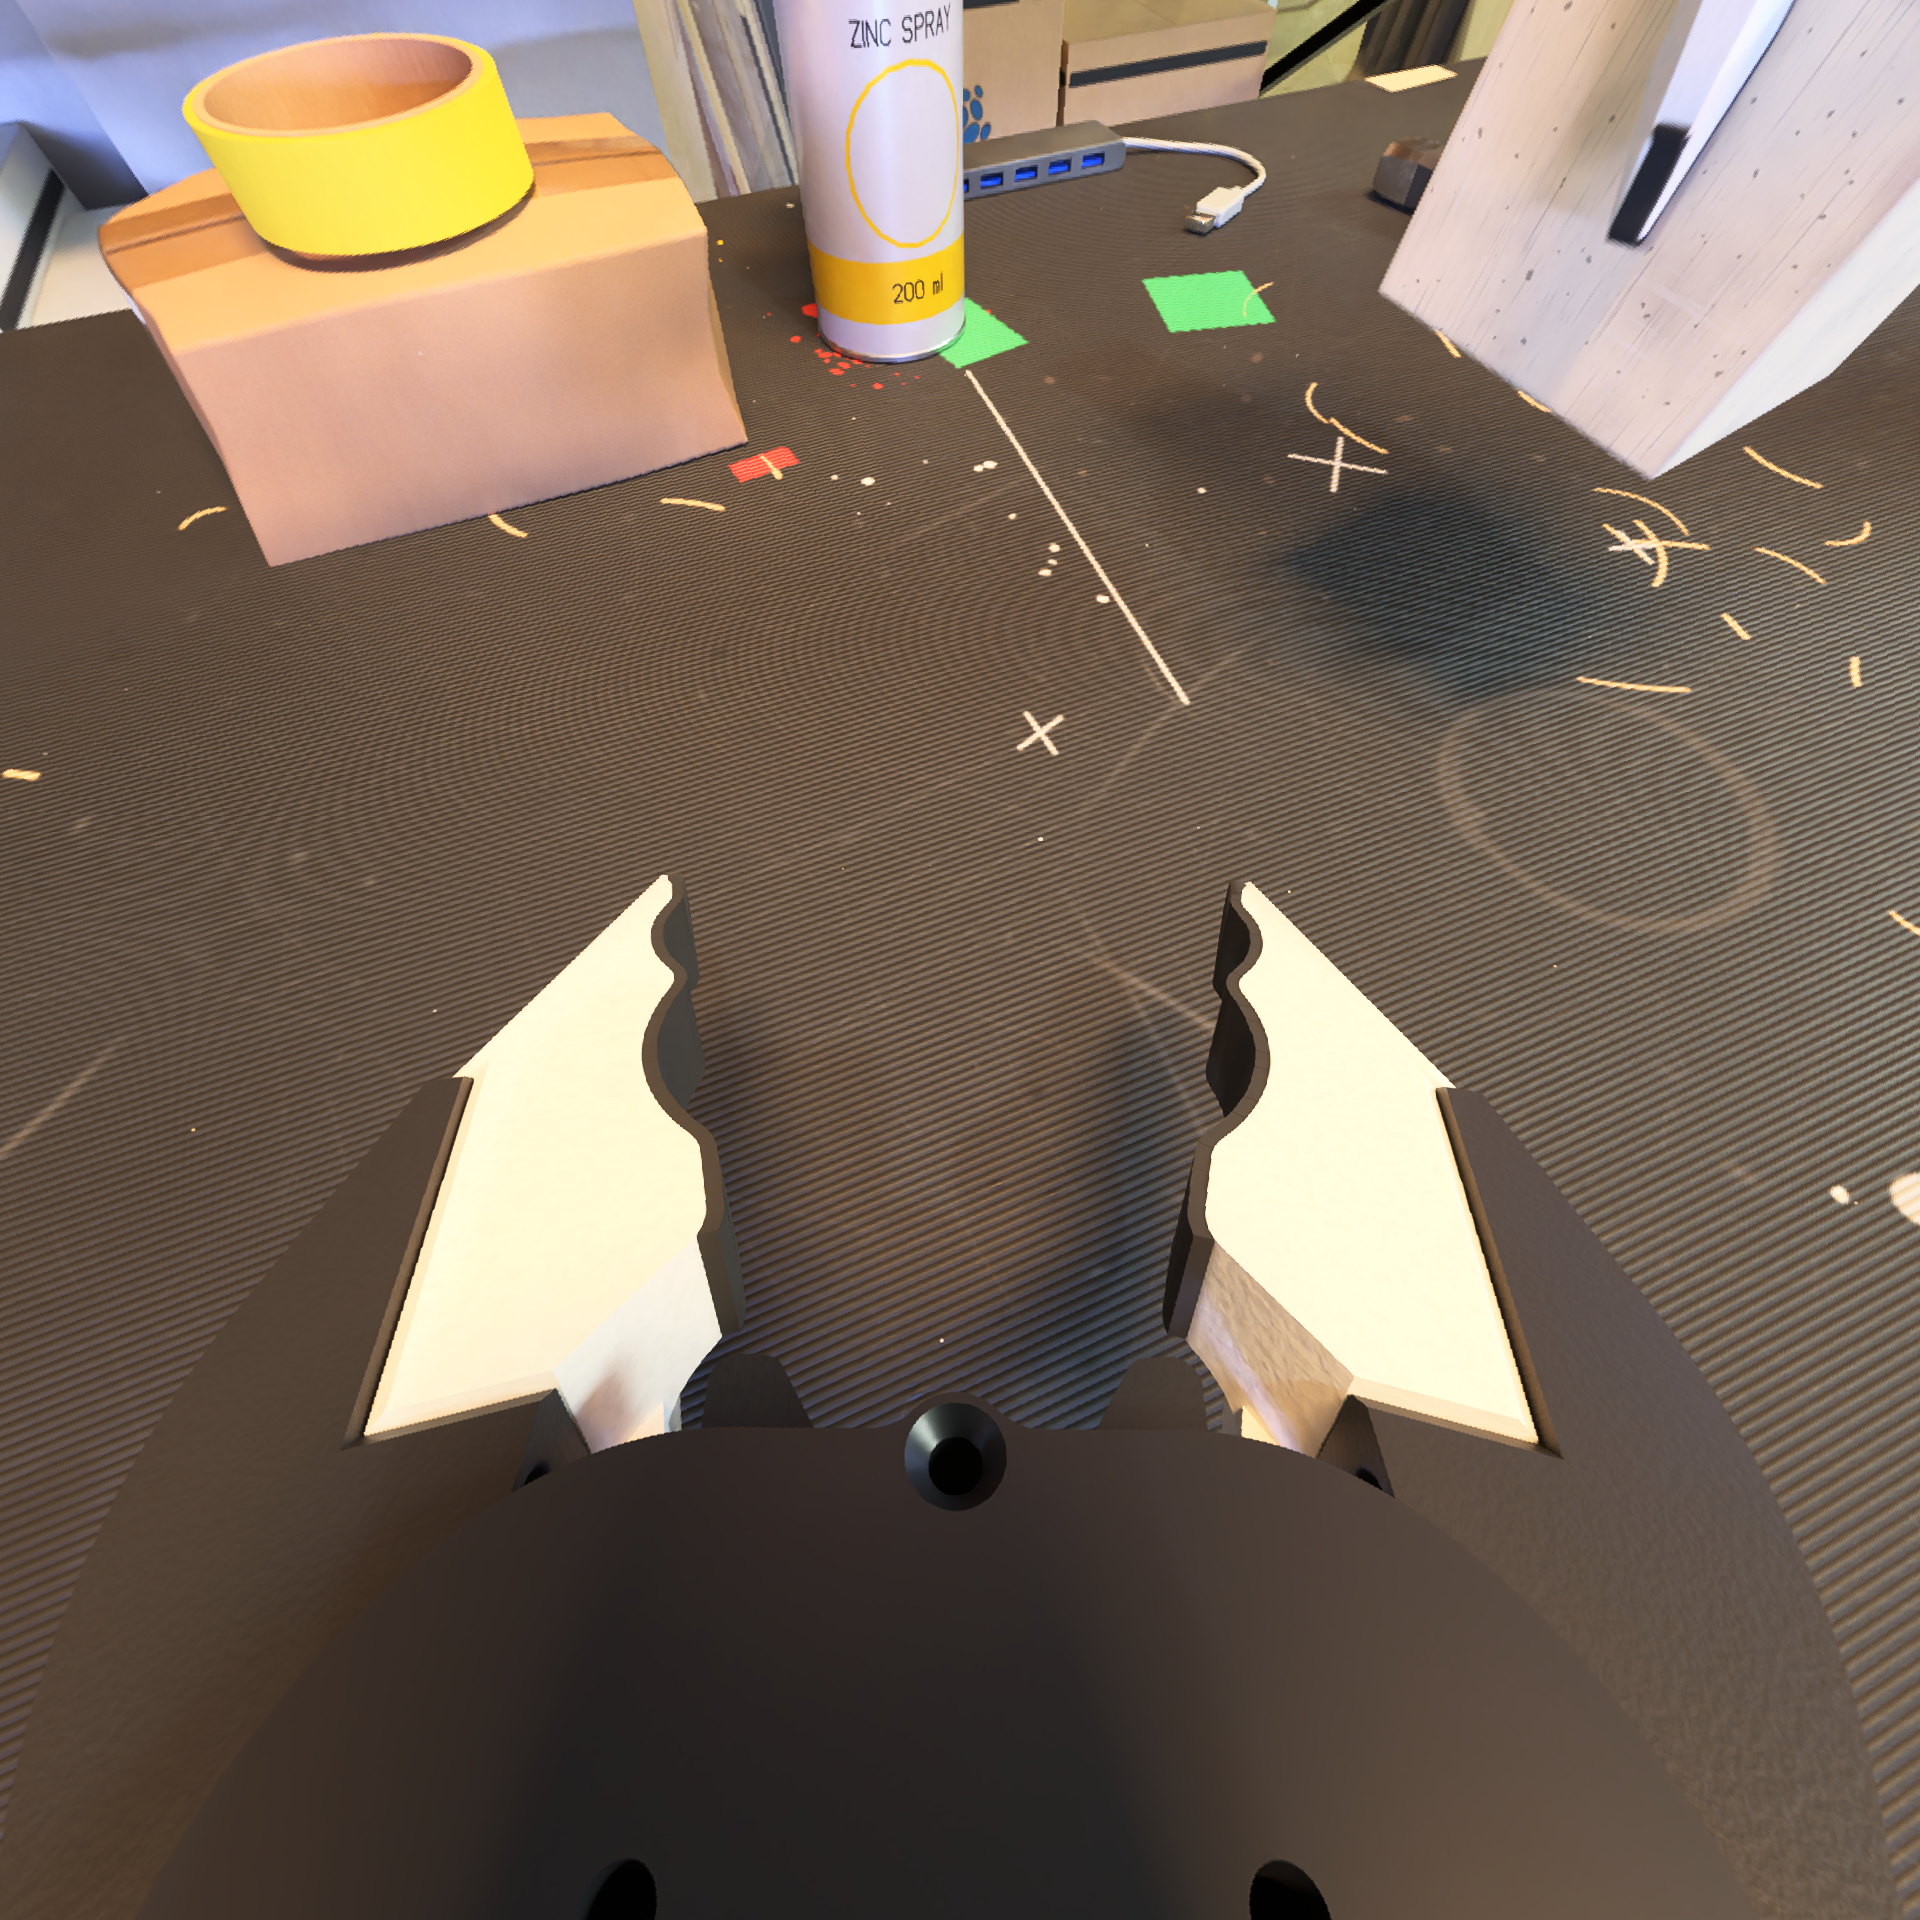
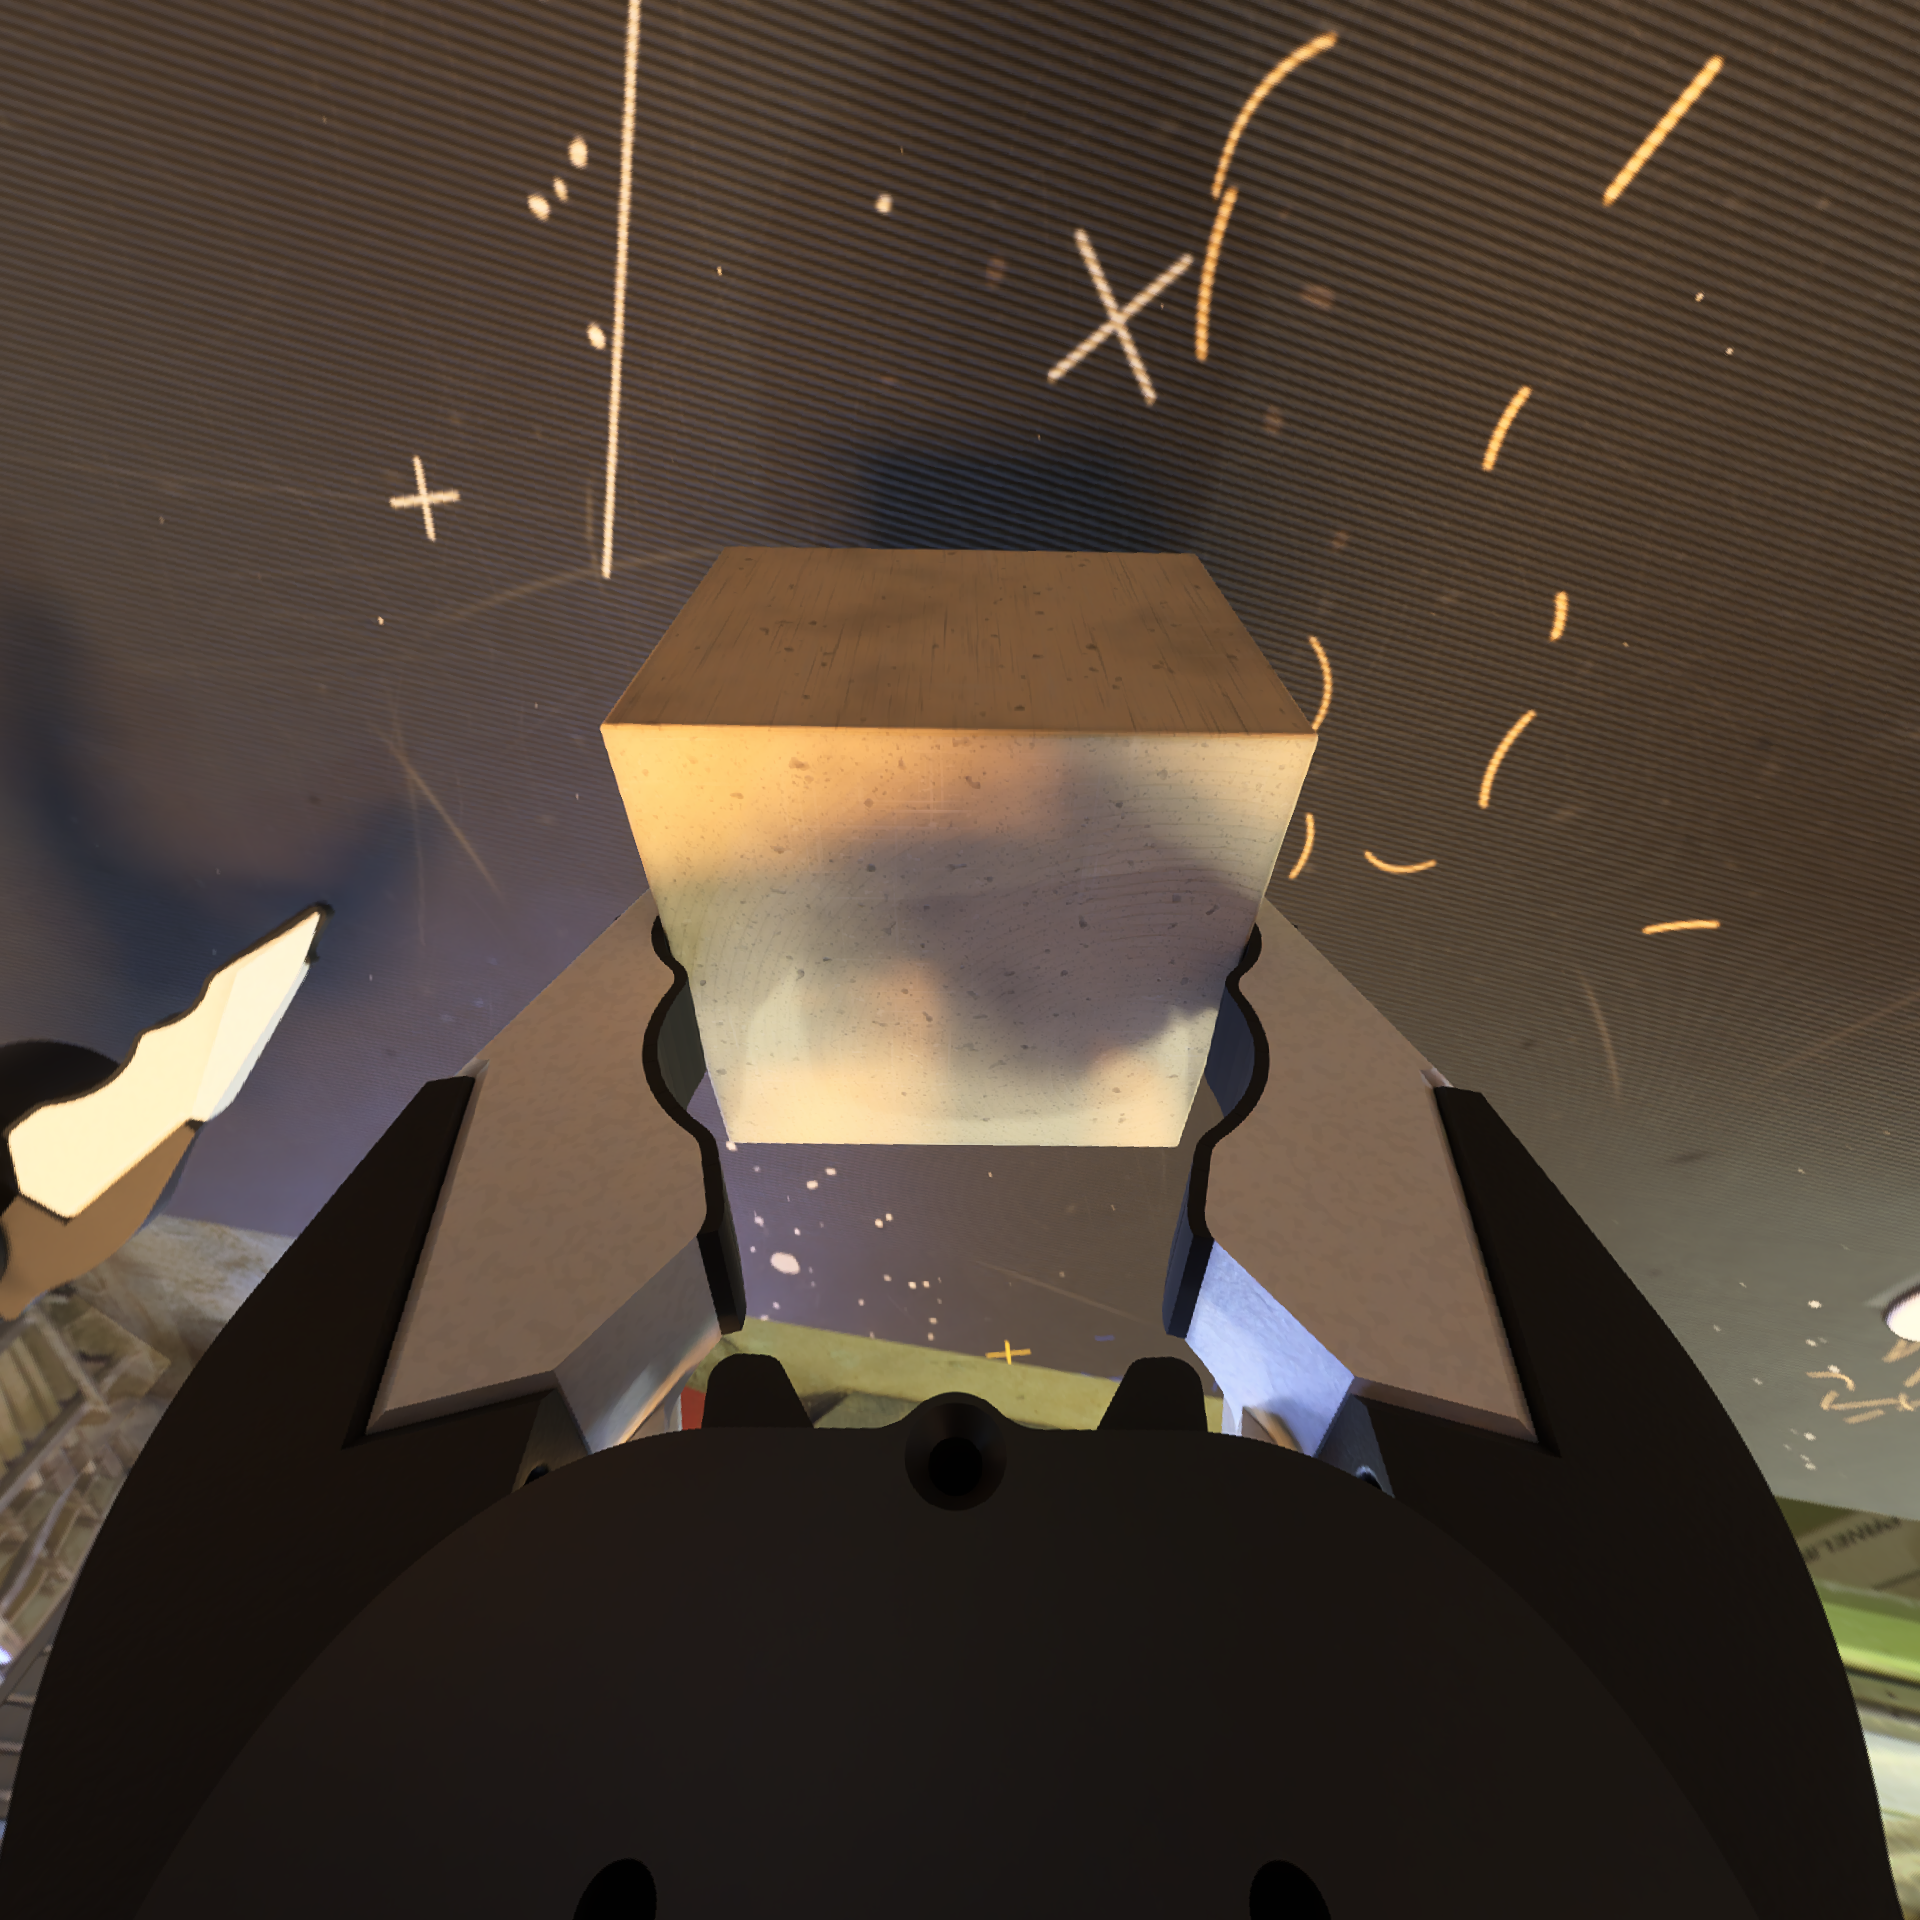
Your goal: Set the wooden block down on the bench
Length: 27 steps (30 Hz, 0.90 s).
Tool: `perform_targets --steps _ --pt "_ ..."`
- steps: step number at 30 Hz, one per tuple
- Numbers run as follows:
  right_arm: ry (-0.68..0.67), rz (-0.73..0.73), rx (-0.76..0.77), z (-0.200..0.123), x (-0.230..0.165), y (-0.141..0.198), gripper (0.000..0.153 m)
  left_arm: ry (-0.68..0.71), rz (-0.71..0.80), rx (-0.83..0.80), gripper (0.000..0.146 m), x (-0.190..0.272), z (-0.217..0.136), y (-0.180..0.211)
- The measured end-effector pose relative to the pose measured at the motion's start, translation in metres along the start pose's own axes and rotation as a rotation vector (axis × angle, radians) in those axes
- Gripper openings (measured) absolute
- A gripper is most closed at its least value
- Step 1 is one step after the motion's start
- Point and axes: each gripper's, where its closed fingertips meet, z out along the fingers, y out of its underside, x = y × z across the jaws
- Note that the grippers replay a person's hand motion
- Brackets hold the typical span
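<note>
Right tongs [image 2: 956, 1039] grip a wooden block [image 2: 956, 914] above a dark, chalk-marked surface [image 1: 727, 727].

The block hangs clear of the surface near its far right corner, casting a soft shadow below, clamped on both sides. The left tongs [image 1: 956, 1039] hover released over the near middle, nothing between them. The ribbed surface carries chalk crosses, arcs, a long line, paint flecks and green and red tape patches. Toward the far left corner a tape roll [image 1: 358, 145] sits on a box [image 1: 436, 353]; a spray can [image 1: 888, 177] stands mid-far edge, with a USB hub [image 1: 1039, 164] behind. Cartons line the room beyond.
</note>
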Motion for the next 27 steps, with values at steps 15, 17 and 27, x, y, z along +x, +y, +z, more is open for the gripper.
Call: perform_targets --steps 15,17,27 --pt "-0.058 -0.006 0.044 -0.094 0.021 0.007 0.100 0.009 0.012 -0.012 0.101 0.005 0.002 0.003" --pt "-0.049 0.016 0.083 -0.118 0.033 0.006 0.100 0.006 0.009 -0.014 0.101 0.004 0.003 0.003" --pt "0.046 0.207 0.114 -0.126 0.143 0.027 0.100 0.006 0.001 -0.022 0.101 0.002 0.005 0.006"
